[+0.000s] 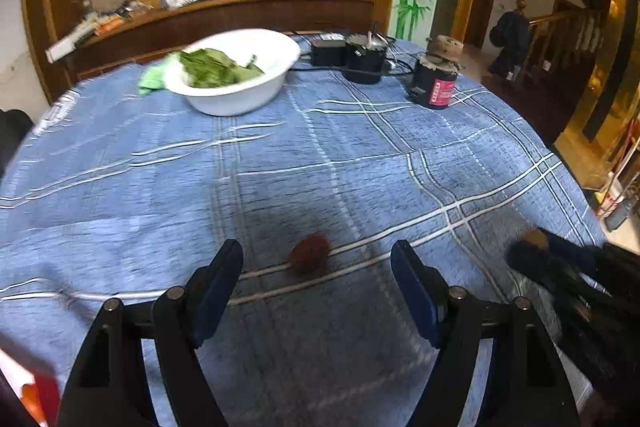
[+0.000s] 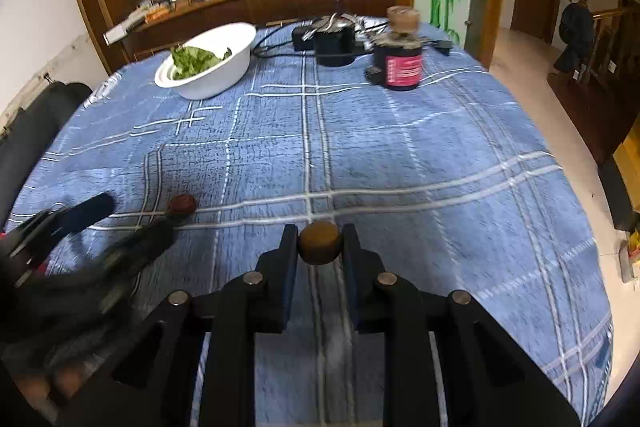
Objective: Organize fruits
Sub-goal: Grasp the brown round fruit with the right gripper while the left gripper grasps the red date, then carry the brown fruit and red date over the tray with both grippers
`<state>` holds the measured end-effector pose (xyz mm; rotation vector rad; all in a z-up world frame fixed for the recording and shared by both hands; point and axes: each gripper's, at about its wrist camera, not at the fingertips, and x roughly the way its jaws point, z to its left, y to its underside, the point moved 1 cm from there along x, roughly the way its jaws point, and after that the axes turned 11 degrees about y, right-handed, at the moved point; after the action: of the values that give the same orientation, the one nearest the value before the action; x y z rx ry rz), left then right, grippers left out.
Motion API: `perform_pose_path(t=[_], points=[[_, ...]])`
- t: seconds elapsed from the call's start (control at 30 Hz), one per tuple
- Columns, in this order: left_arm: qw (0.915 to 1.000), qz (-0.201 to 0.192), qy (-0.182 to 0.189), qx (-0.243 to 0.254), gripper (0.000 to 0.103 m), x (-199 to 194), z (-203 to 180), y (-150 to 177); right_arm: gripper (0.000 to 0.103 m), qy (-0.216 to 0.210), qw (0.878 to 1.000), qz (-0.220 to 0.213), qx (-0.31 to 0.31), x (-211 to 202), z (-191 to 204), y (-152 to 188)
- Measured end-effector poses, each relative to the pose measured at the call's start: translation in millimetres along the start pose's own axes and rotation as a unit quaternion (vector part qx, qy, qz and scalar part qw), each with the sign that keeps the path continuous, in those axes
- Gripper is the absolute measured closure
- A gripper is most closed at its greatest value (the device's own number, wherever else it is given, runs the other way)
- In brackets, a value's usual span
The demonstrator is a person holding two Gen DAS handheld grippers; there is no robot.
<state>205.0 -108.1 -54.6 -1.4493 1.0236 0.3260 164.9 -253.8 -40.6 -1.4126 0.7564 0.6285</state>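
Left wrist view shows the left tongs (image 1: 316,269) spread wide and empty, low over the near part of the desk (image 1: 360,155) with its blue plaid cloth. A small, round, dark red, rough-skinned fruit (image 1: 309,253) lies on the cloth just ahead of the gap between the fingertips, touching neither. In the right wrist view the right tongs (image 2: 319,241) are closed narrow on a small, round, tan-brown, smooth-skinned fruit (image 2: 320,242), pinched at its sides between the blue pads (image 2: 289,259) and apparently lifted just clear of the cloth near the front edge.

Both fruits look light and close to spherical, so neither has a clear long axis or pointing direction; no stem is visible. The red one probably has a bumpy, thin shell that grips well but may crack under hard squeezing, and it could roll if nudged. Taking it across its widest middle seems safest. The tan fruit looks smoother and likelier to slip.

A white bowl of green leaves (image 1: 240,75) stands toward the far left edge.
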Motion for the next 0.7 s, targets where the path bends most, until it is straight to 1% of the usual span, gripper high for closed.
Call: perform_pose_path(t=[0.03,0.07,0.1,0.17,0.2,0.27,0.33,0.57,0.7], points=[[0.9999,0.011,-0.004,0.001,0.055,5.4,0.8,0.8,0.080,-0.002,1.000,-0.003,0.002,-3.1,-2.1,2.2],[0.9993,0.033,-0.016,0.005,0.081,13.1,1.5,2.5,0.080,-0.004,1.000,-0.009,0.005,-9.9,-5.6,5.5],[0.9995,0.029,-0.014,0.003,0.082,12.4,2.3,4.0,0.080,-0.008,1.000,-0.013,0.008,-16.2,-8.4,8.6],[0.9994,0.035,-0.006,-0.004,0.082,5.4,4.0,10.2,0.080,-0.013,1.000,-0.019,0.011,-22.7,-10.3,12.3],[0.9994,0.034,-0.008,-0.002,0.082,-0.2,3.6,14.3,0.080,-0.015,1.000,-0.021,0.013,-24.9,-10.1,13.9],[0.9997,0.023,-0.012,-0.006,0.082,-17.9,3.9,24.1,0.080,-0.023,0.999,-0.024,0.014,-32.1,-8.6,17.8],[0.9995,0.021,-0.014,-0.021,0.082,-35.0,4.7,35.4,0.080,-0.029,0.999,-0.027,0.013,-38.6,-4.1,21.9],[0.9991,0.005,-0.011,-0.042,0.082,-89.0,1.0,77.1,0.080,-0.051,0.998,-0.025,0.008,-58.2,17.4,58.3],[0.9993,0.001,-0.009,-0.036,0.082,-102.1,-8.7,92.0,0.080,-0.052,0.998,-0.023,0.015,-64.0,23.7,76.8]])
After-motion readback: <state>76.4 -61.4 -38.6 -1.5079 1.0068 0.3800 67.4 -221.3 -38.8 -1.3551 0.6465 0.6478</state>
